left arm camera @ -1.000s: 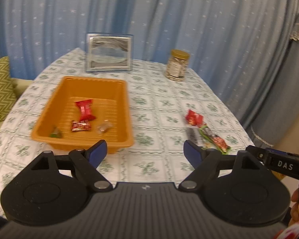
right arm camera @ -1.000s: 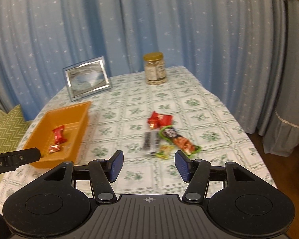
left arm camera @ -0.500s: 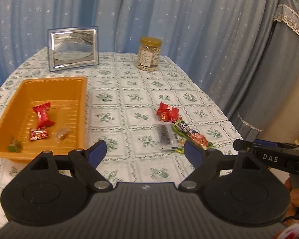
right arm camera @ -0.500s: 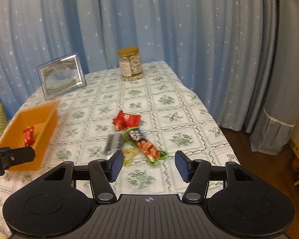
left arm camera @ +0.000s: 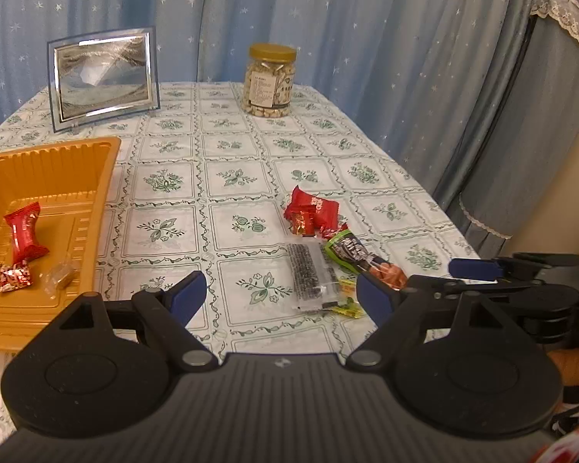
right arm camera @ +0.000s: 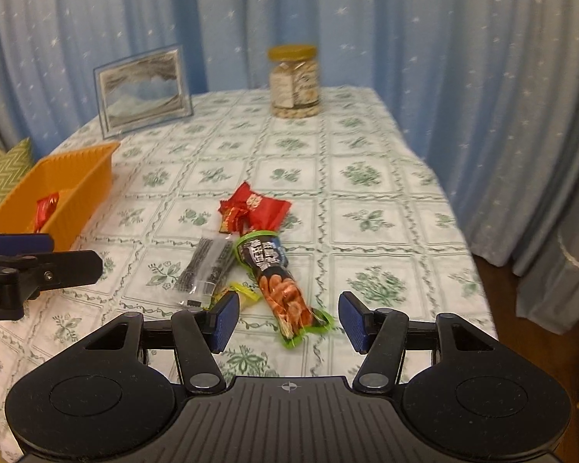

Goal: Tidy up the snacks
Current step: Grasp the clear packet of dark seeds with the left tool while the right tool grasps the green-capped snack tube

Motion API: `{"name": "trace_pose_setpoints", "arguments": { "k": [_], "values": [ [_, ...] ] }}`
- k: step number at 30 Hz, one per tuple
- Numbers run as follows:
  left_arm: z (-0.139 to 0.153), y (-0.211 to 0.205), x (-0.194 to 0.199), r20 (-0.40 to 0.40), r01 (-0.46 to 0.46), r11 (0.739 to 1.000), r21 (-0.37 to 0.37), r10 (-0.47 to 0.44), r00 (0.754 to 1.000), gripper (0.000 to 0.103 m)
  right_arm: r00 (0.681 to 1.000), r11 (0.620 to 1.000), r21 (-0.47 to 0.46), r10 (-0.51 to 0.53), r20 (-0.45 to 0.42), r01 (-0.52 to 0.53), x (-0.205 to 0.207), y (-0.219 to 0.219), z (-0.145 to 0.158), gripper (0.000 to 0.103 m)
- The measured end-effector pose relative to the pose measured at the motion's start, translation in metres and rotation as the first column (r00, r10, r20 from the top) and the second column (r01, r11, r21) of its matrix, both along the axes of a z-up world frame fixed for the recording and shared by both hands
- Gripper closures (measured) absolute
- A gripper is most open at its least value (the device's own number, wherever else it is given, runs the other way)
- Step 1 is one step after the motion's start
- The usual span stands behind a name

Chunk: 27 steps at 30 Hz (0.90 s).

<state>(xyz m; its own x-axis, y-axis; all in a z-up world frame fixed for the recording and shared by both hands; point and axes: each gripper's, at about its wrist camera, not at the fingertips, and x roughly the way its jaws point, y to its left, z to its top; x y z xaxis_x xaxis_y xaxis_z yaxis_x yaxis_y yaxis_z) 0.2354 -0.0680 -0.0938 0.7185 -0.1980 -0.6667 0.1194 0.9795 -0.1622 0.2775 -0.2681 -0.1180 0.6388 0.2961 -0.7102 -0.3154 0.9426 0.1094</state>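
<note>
Snacks: loose cluster mid-tabletop [left arm camera: 251,146], right of orange tray [left arm camera: 58,177]: red packets [right arm camera: 256,208], clear dark sachet [right arm camera: 206,266], long green-edged pack [right arm camera: 278,281], small yellow-green candies [right arm camera: 245,293]. Tray already holds red packet [left arm camera: 25,233] and few small sweets. Right hand-held gripper [right arm camera: 285,320] jaws apart, empty, hovering near end of long pack; left hand-held gripper [left arm camera: 281,295] jaws apart, empty, near sachet. Step judged: approach for pick. Next: lower, close on one pack, carry left to tray. Obstacles: packs overlap, touching; risk dragging neighbours. Jar [left arm camera: 270,79], picture frame [left arm camera: 102,77] far, out of way.
</note>
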Motion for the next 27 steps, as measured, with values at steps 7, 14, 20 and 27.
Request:
{"name": "trace_pose_setpoints", "arguments": {
  "k": [7,14,20,27],
  "values": [
    [-0.017,-0.002,0.018,-0.02,0.007,1.0,0.002,-0.007,1.0,0.02,0.998,0.997,-0.054,0.06,-0.019,-0.061,0.032,0.009,-0.026,0.046],
    [-0.028,-0.004,0.029,-0.029,0.018,1.0,-0.013,-0.019,0.999,0.02,0.995,0.995,-0.04,0.089,-0.044,-0.09,0.049,0.017,-0.04,0.067],
    [-0.035,-0.008,0.038,-0.035,0.028,0.999,-0.019,-0.028,0.999,0.02,0.996,0.996,-0.038,0.076,-0.035,-0.077,0.047,0.021,-0.044,0.073],
    [-0.049,-0.024,0.052,-0.039,0.082,0.997,-0.008,-0.083,0.996,0.024,0.999,0.998,0.045,-0.053,-0.003,0.053,0.032,0.005,-0.034,0.074]
  ]
}}
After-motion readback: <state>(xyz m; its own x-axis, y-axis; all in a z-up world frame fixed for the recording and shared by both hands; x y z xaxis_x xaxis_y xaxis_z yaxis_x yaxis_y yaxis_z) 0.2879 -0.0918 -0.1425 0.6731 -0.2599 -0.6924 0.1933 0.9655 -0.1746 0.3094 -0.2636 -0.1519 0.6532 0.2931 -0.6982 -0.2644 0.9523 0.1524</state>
